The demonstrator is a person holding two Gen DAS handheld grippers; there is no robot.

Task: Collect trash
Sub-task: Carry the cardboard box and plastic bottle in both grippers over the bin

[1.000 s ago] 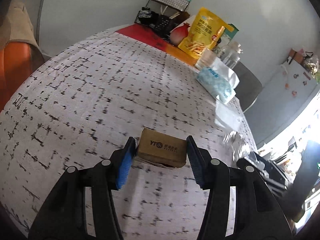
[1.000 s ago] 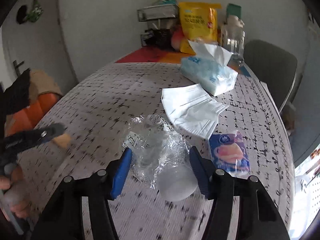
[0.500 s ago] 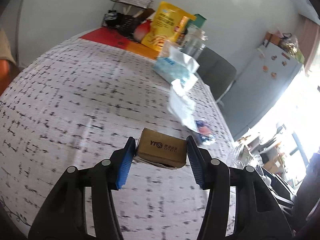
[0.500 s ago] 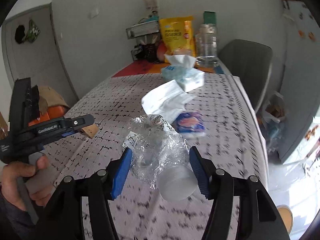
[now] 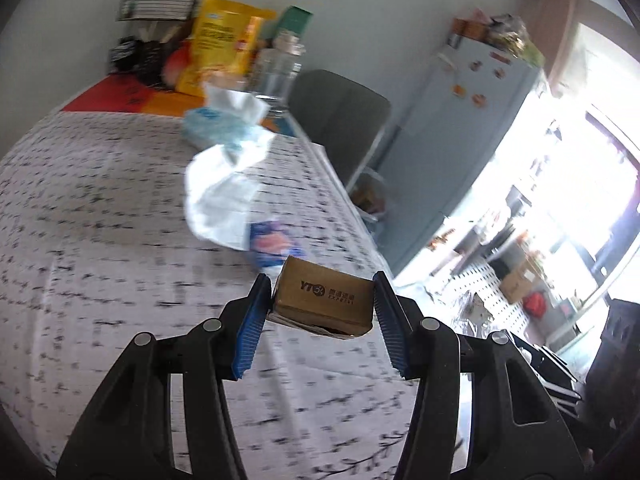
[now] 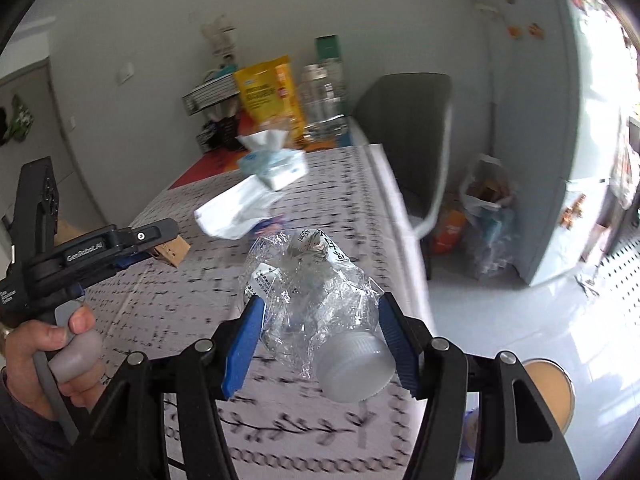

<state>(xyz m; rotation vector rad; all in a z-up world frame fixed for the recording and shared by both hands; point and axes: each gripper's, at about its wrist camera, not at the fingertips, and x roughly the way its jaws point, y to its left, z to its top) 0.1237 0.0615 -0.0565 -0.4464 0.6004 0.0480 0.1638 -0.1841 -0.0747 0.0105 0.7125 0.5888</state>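
Note:
My left gripper (image 5: 322,302) is shut on a small brown cardboard box (image 5: 326,300) with dark print, carried above the patterned tablecloth (image 5: 100,240). In the right wrist view my right gripper (image 6: 320,328) is shut on a crushed clear plastic bottle (image 6: 316,284) with a white cap, also off the table. The left gripper (image 6: 136,248) with its box shows there at the left, held by a hand (image 6: 60,352). A white crumpled paper (image 5: 224,200) and a blue snack wrapper (image 5: 272,244) lie on the cloth ahead.
A tissue pack (image 6: 276,164), yellow snack bag (image 6: 268,92), clear jar (image 6: 322,100) and wire rack (image 5: 158,2) crowd the table's far end. A grey chair (image 6: 412,132) stands beside the table, a filled plastic bag (image 6: 486,204) and fridge (image 6: 532,120) beyond. A tan stool (image 6: 546,392) sits at lower right.
Both grippers have swung to the right across the table and rolled, each keeping its load. The table edge, chair and floor have come into view.

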